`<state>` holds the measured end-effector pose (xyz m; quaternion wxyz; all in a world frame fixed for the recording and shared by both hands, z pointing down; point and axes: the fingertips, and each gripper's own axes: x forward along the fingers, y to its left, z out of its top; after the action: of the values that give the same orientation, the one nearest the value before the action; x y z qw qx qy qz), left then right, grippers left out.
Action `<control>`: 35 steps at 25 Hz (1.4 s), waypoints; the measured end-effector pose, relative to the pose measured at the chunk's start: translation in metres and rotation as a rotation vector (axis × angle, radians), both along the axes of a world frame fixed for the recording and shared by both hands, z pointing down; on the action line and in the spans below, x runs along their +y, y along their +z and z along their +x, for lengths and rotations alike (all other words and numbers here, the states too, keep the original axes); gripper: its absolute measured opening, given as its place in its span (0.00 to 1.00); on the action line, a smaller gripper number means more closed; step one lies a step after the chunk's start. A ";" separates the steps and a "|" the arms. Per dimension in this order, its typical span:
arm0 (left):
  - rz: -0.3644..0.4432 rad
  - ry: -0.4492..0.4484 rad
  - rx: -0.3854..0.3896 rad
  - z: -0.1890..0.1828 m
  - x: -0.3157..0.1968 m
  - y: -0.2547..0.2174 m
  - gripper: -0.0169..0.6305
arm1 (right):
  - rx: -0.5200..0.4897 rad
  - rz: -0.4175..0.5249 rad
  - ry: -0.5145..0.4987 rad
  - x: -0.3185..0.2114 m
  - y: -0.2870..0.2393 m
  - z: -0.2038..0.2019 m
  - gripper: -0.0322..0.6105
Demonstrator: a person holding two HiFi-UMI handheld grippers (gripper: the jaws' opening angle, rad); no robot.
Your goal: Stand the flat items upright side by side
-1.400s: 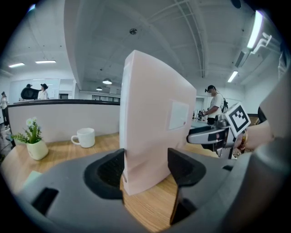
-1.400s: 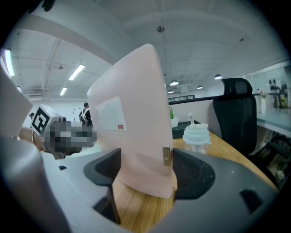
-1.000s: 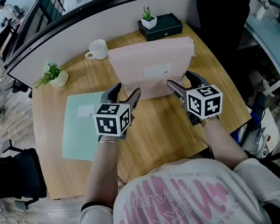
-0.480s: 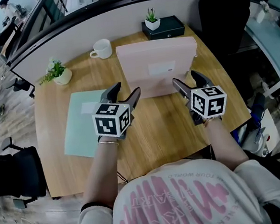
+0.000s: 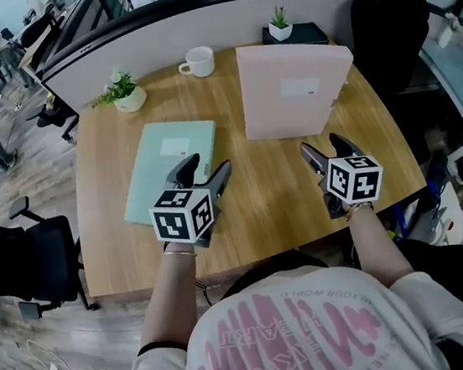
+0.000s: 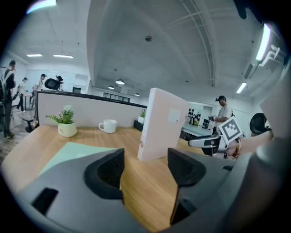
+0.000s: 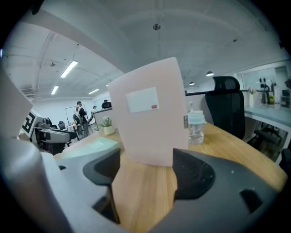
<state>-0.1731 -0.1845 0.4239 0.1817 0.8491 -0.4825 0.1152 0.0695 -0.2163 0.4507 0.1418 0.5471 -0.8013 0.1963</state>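
Observation:
A pink binder (image 5: 291, 89) stands upright on the wooden desk (image 5: 268, 209), at the back right; it also shows ahead of the jaws in the left gripper view (image 6: 160, 123) and the right gripper view (image 7: 148, 116). A pale green folder (image 5: 167, 176) lies flat at the left, its near end just beside my left gripper (image 5: 205, 173). That gripper is open with nothing between its jaws. My right gripper (image 5: 325, 151) hovers in front of the pink binder, apart from it, open and holding nothing.
A white mug (image 5: 197, 61) and a small potted plant (image 5: 125, 90) stand at the back left by the grey partition. A black box with another plant (image 5: 280, 23) sits behind the binder. A clear bottle (image 7: 196, 127) stands beside the binder. A black office chair (image 5: 389, 32) is at the right.
Both grippers have drawn back toward me from the pink binder, which stays standing on its own. The view has shifted, so the green folder lies nearer the left gripper.

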 end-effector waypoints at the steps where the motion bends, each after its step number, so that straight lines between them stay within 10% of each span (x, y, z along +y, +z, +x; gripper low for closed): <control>1: -0.012 -0.013 0.004 -0.008 0.010 0.004 0.50 | 0.002 -0.015 -0.021 0.007 0.006 -0.012 0.61; 18: -0.096 -0.282 0.065 -0.087 0.090 0.036 0.48 | -0.026 -0.178 -0.454 0.029 0.038 -0.190 0.62; 35: -0.114 -0.542 0.008 -0.195 0.086 0.022 0.51 | -0.215 -0.363 -0.527 0.017 0.071 -0.247 0.62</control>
<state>-0.3681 -0.0981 0.4455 0.2552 0.6777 -0.6842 0.0860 -0.1777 -0.1994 0.5222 0.1973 0.2632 -0.8775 0.3489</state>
